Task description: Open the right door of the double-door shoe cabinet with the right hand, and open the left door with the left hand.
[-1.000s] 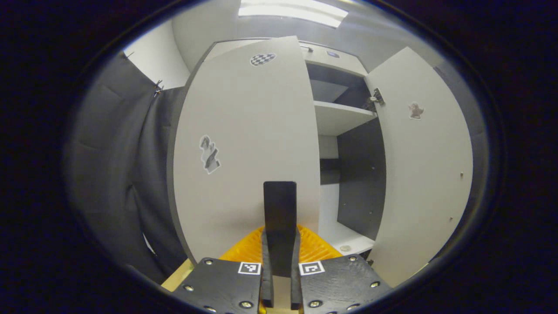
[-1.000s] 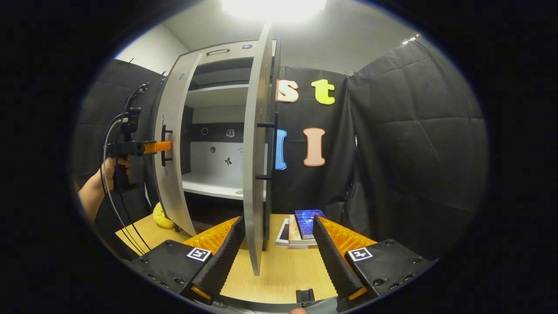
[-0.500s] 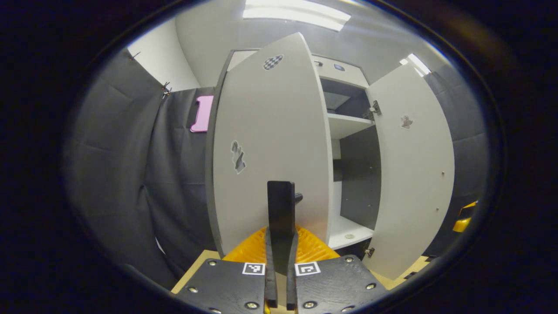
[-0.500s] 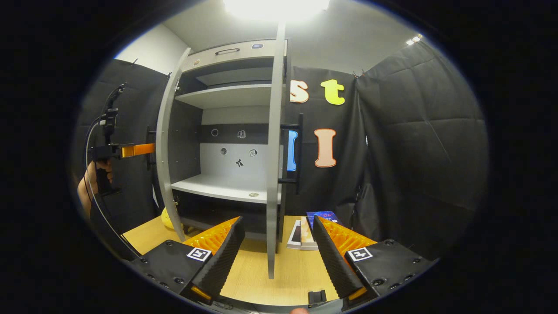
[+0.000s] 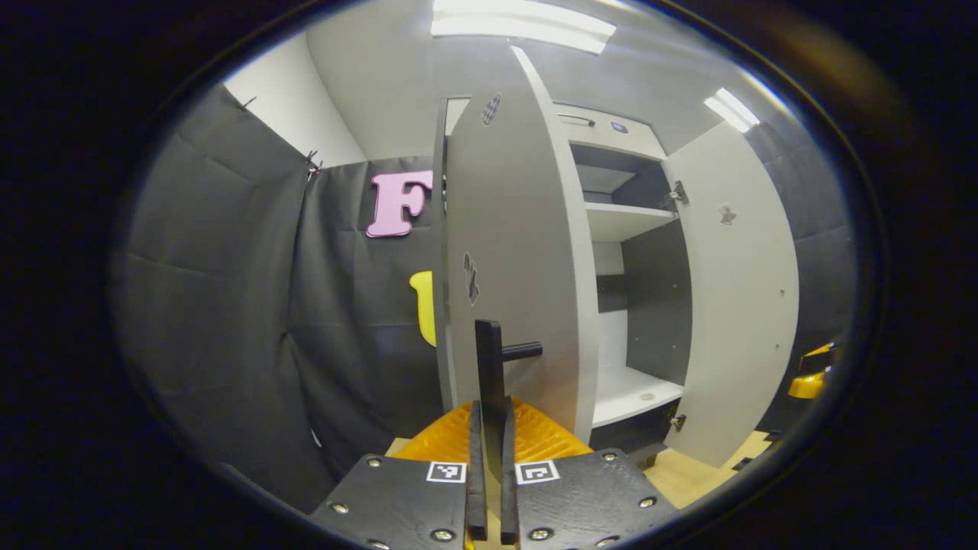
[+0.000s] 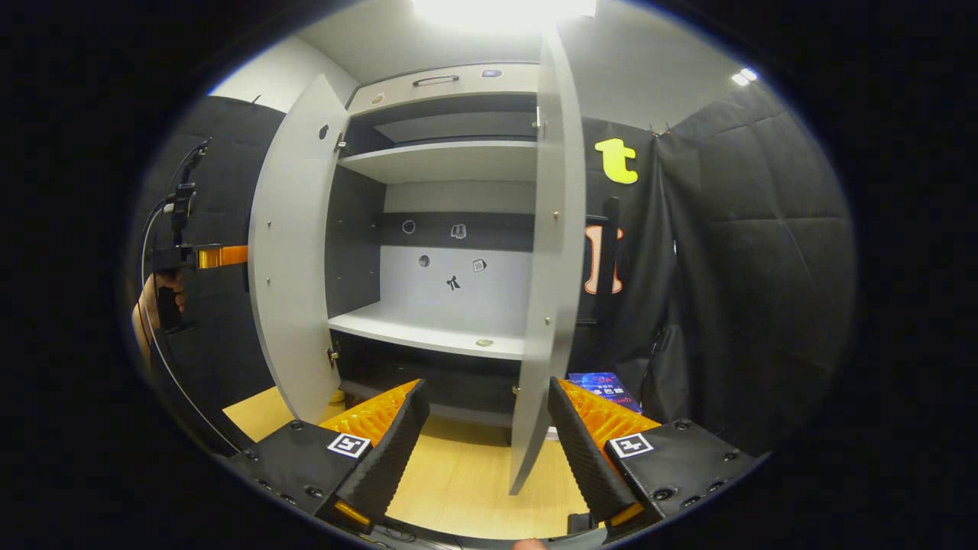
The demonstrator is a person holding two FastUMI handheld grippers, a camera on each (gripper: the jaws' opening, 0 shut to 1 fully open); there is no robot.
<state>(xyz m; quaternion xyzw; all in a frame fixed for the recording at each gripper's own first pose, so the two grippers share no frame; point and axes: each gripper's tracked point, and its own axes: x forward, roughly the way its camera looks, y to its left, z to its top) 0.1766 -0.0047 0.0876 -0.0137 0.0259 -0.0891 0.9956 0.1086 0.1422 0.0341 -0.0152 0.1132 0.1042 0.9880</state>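
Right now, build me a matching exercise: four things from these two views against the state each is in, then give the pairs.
Things:
1. left gripper
2. right gripper
3. left door
4. middle shelf

States:
A. open, holding nothing
B. swung wide, inner face showing in the right gripper view
C. shut on the left door's handle
D. carries one small round thing

Pairs: 1-C, 2-A, 3-B, 4-D

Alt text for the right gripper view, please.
The shoe cabinet stands with both doors swung open, its shelf nearly bare. The right gripper hangs open before the right door; the left gripper is at the left door.
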